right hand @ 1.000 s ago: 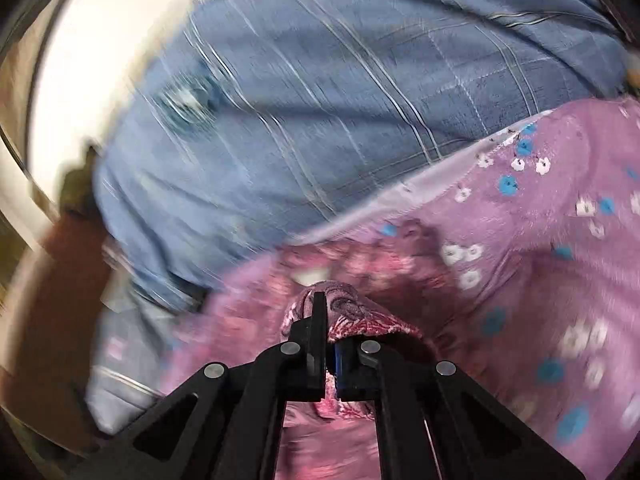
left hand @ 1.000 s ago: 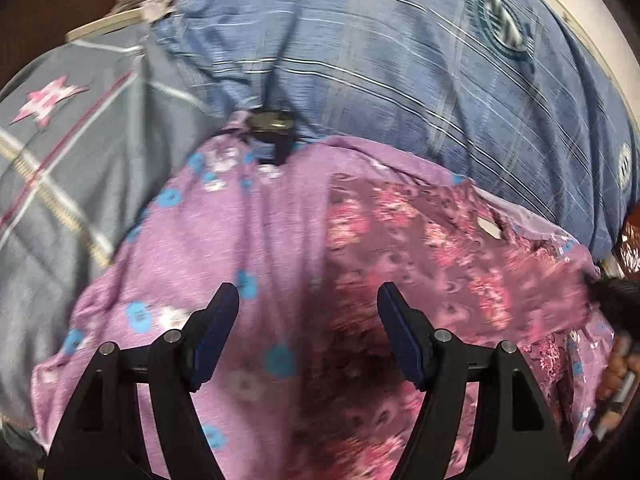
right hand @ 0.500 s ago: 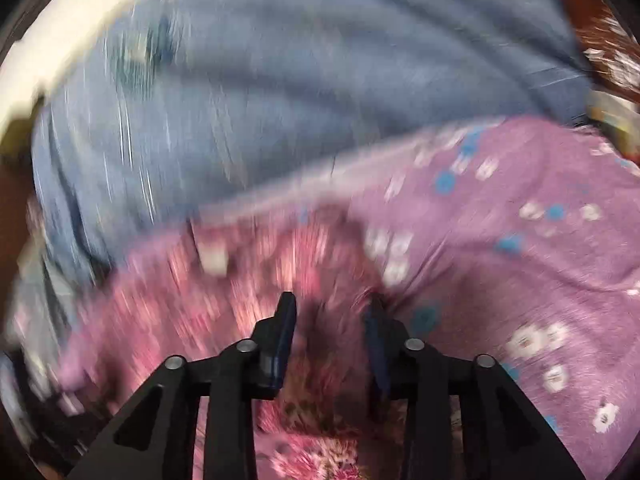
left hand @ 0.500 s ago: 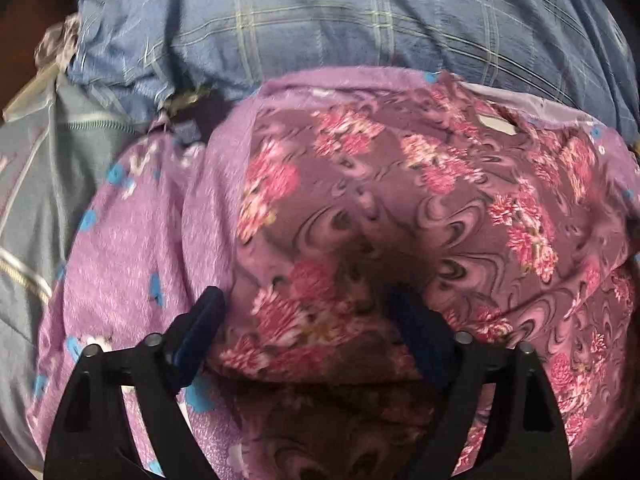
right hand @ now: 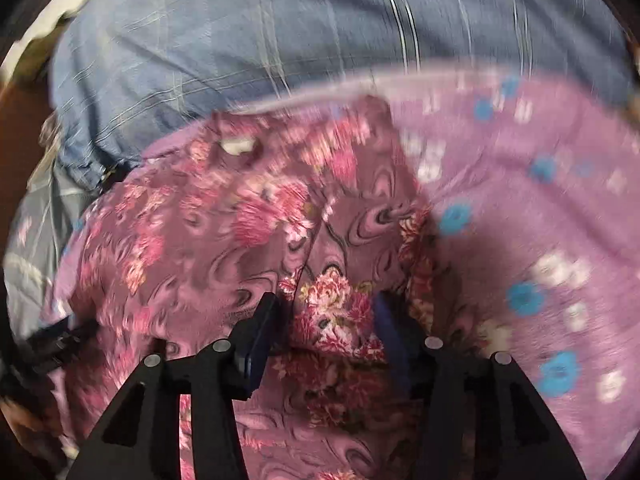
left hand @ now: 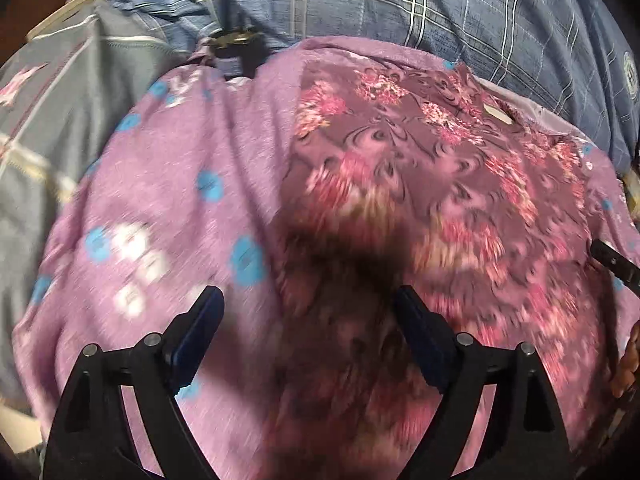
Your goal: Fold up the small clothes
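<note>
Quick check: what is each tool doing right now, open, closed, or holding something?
Left tool: open, holding nothing, above the floral garment.
Right tool: jaws opening, a fold of the floral garment between them, not gripped.

Both tools — left tool (left hand: pixel 308 312) and right tool (right hand: pixel 324 316) — black angular frames, silver rivets (blue pads).

Small floral garment (left hand: pixel 432 184), maroon with pink roses and dark swirls, spread rumpled flat on the lilac blanket (left hand: pixel 168 184) with blue dots; white tag near its far edge, toward the blue plaid bedding (left hand: pixel 400 4).
</note>
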The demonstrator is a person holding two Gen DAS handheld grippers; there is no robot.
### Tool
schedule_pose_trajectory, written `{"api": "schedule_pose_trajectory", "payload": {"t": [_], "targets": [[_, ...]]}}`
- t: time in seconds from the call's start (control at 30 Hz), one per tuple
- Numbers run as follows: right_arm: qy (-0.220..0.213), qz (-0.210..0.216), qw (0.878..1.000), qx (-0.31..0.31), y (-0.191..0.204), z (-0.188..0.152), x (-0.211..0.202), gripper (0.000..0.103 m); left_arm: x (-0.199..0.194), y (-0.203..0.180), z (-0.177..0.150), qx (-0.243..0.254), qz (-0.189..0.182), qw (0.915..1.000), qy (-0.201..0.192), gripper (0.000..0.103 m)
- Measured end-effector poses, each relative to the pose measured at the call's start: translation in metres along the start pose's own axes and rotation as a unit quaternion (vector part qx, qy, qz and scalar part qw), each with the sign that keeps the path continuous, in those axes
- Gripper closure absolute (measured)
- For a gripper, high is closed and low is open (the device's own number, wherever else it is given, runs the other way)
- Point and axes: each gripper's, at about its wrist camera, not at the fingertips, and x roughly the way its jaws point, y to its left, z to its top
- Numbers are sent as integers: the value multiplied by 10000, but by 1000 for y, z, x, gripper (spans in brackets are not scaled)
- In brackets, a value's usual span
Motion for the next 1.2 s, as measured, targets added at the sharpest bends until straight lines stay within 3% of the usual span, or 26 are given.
{"api": "schedule_pose_trajectory", "payload": {"t": [0.1, 0.17, 0.3, 0.37, 0.43, 0.53, 0.6, 0.73, 0.83, 0.93, 1.03, 1.1, 1.2], "targets": [[-143, 549, 9983, 155, -9, -9, -47, 51, -40, 15, -25, 127, -226, 9994, -238, 15], [-269, 632, 9976, 68, -19, -26, -86, 48, -62, 34, -51, 58, -450, 9987, -243, 15], [-242, 878, 9958, 83, -51, -74, -149, 40, -88, 66, -116, -178, -717, 9973, 30, 15], [-133, 1021, 9942, 308, -66, -98, -167, 33, -92, 68, -145, -267, -827, 9960, 208, 15], [134, 1368, 9883, 664, -79, -129, -179, 32, -95, 63, -171, -198, -999, 9938, 450, 15], [414, 1569, 9827, 894, -85, -157, -178, 32, -95, 55, -200, -128, -1200, 9910, 574, 15], [579, 1570, 9805, 1030, -87, -172, -170, 32, -88, 55, -208, -318, -1321, 9881, 717, 15], [1102, 1538, 9695, 1559, -83, -188, -139, 33, -70, 49, -213, -599, -2059, 9687, 1251, 15], [1316, 1240, 9663, 1832, -79, -200, -126, 33, -65, 38, -213, -352, -2433, 9601, 1337, 15], [1449, 1107, 9622, 2024, -79, -209, -121, 42, -60, 39, -218, -422, -2396, 9591, 1444, 17], [1203, 1254, 9585, 2262, -91, -216, -135, 42, -59, 38, -216, -371, -2509, 9574, 1384, 22], [1043, 1141, 9578, 2421, -103, -221, -144, 41, -60, 38, -215, -307, -2526, 9574, 1366, 37], [1022, 1273, 9513, 2613, -113, -231, -143, 40, -60, 36, -212, -105, -2614, 9554, 1369, 39]]}}
